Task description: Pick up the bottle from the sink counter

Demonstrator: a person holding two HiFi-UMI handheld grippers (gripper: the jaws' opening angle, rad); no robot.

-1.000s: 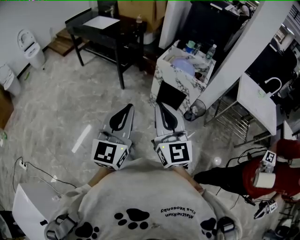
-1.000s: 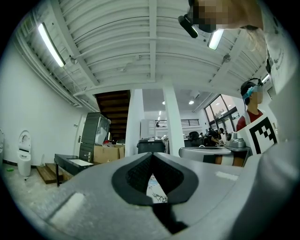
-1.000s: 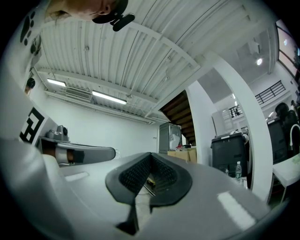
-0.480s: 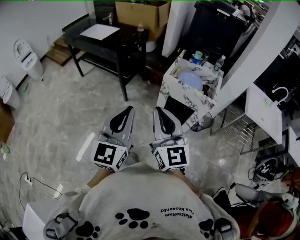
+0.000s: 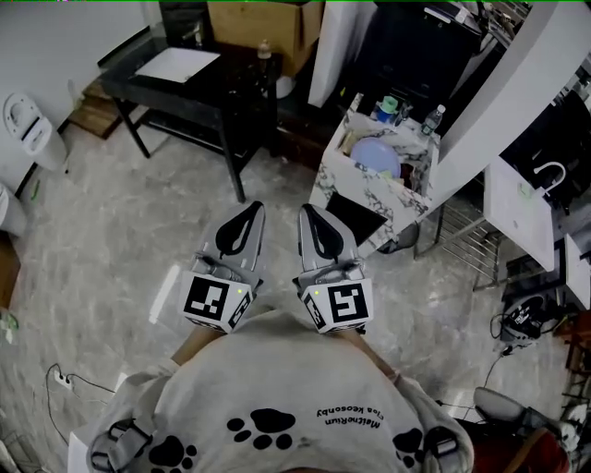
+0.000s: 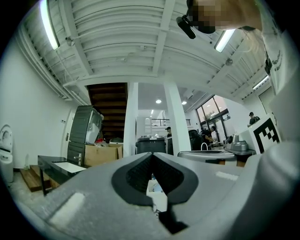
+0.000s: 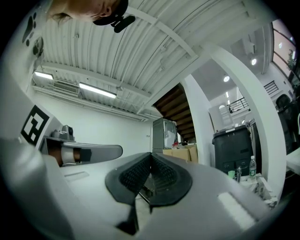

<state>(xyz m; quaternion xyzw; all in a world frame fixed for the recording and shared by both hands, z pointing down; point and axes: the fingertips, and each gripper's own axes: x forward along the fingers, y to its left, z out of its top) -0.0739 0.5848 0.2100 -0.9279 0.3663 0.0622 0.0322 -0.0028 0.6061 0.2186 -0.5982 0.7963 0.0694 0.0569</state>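
The sink counter point(image 5: 362, 189) is a marble-patterned block ahead and to the right, with a pale blue basin point(image 5: 377, 157) in its top. A clear bottle point(image 5: 434, 119) stands at its far right corner, beside a green cup point(image 5: 389, 105). In the right gripper view the bottle point(image 7: 253, 165) is small and far off at the right. My left gripper point(image 5: 249, 212) and right gripper point(image 5: 307, 214) are held side by side near my chest, well short of the counter. Both sets of jaws are shut with nothing in them, as the left gripper point(image 6: 151, 154) and the right gripper point(image 7: 151, 154) show in their own views.
A black table point(image 5: 185, 78) with a white sheet stands at the far left, and a cardboard box point(image 5: 263, 23) lies behind it. A white pillar point(image 5: 480, 111) rises just right of the counter. A waste basket point(image 5: 402, 242) and a wire rack point(image 5: 471, 245) sit at its foot.
The view has moved toward the counter, which now sits lower and nearer. A person in red at the lower right has dropped out of view. Both grippers keep their pose.
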